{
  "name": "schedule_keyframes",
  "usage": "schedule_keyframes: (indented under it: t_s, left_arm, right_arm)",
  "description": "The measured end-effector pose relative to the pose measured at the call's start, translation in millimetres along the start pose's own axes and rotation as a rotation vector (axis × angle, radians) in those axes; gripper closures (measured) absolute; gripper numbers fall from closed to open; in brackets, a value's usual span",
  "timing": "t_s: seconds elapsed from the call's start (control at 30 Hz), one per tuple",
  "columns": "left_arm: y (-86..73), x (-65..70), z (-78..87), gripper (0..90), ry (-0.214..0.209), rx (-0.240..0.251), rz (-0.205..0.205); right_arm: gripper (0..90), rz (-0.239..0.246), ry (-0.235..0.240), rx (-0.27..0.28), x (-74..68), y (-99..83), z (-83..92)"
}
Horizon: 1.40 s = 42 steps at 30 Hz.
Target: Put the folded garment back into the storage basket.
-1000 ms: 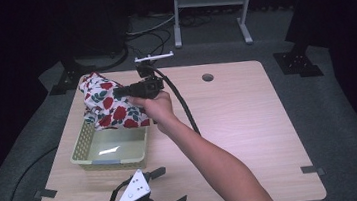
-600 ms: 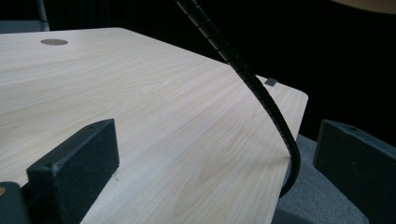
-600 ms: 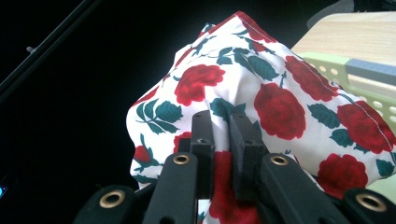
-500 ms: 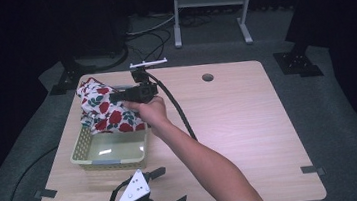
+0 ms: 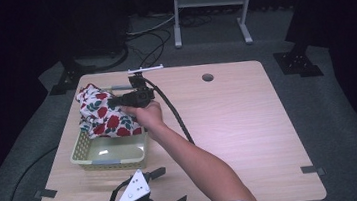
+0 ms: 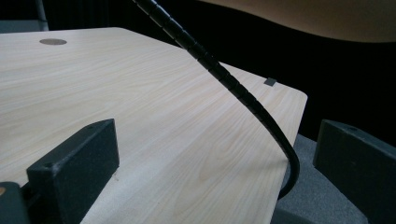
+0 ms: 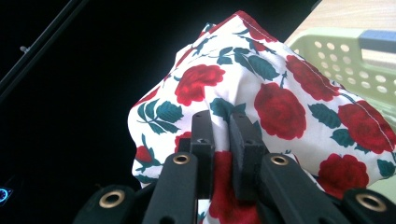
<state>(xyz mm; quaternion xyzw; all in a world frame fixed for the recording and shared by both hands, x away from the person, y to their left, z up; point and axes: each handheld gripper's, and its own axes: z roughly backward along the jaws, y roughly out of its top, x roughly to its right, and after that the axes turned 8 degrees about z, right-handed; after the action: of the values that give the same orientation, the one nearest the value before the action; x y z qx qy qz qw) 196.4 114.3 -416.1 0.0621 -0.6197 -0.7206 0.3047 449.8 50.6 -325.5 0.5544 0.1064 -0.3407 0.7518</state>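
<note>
Dark curtains and dim floor ring a pale wooden table (image 5: 249,123), lit from above, with cables trailing off its far edge.

Nearest me, at the table's front edge, the left gripper (image 5: 161,195) rests low in the person's hand, its grey plate on top. Its jaws stand spread with nothing between them; from its own camera I see bare wood and the other gripper's black cable (image 6: 233,86) crossing the view. It seems parked there to stay out of the way while the other hand works.

Farther in, on the left side of the table, sits a yellow-green basket (image 5: 97,157) with perforated walls, its near half showing a bare bottom. A cloth (image 5: 105,115) printed with red roses and green leaves is bunched over the basket's far end, part of it spilling past the rim toward the table's edge.

The right arm reaches diagonally across the table to that cloth. The right gripper (image 5: 119,101) lies roughly level over the bundle, and its own camera shows the jaws pressed together, pinching a fold of the cloth (image 7: 280,107) between the pads. Held by one fold, the fabric hangs in a peak, so I judge the grip is meant to steer the cloth into the basket.

Beyond the table stand a metal frame and black stand feet.
</note>
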Motion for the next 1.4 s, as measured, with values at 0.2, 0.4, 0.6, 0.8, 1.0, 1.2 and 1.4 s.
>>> schedule_keyframes:
  t_s: [0.2, 0.4, 0.6, 0.8, 1.0, 1.2, 1.4]
  left_arm:
    - [0.2, -0.4, 0.6, 0.0, -0.001, -0.004, -0.003]
    - [0.2, -0.9, 0.5, 0.0, -0.002, -0.004, 0.003]
    - [0.2, -0.9, 0.6, 0.0, -0.003, -0.002, 0.005]
    - [0.2, -0.8, 0.5, 0.0, -0.004, -0.001, 0.006]
    - [0.2, -0.8, 0.6, 0.0, -0.005, -0.001, 0.006]
    - [0.2, -0.7, 0.5, 0.0, -0.006, -0.001, 0.006]
    - [0.2, -0.6, 0.4, 0.0, -0.006, -0.002, 0.007]
  right_arm:
    - [81.2, -0.011, 0.001, -0.002, 3.4, -4.8, -6.2]
    - [81.2, -0.024, 0.002, -0.002, 7.2, -8.9, -10.5]
    - [81.1, -0.034, -0.001, -0.010, 11.8, -12.9, -12.1]
    - [81.1, -0.045, -0.005, -0.010, 14.5, -15.9, -13.7]
    - [81.1, -0.052, -0.007, -0.013, 17.8, -19.5, -16.3]
    - [81.1, -0.055, -0.009, -0.016, 19.0, -21.6, -17.9]
    - [81.0, -0.057, -0.022, -0.024, 20.3, -25.0, -18.3]
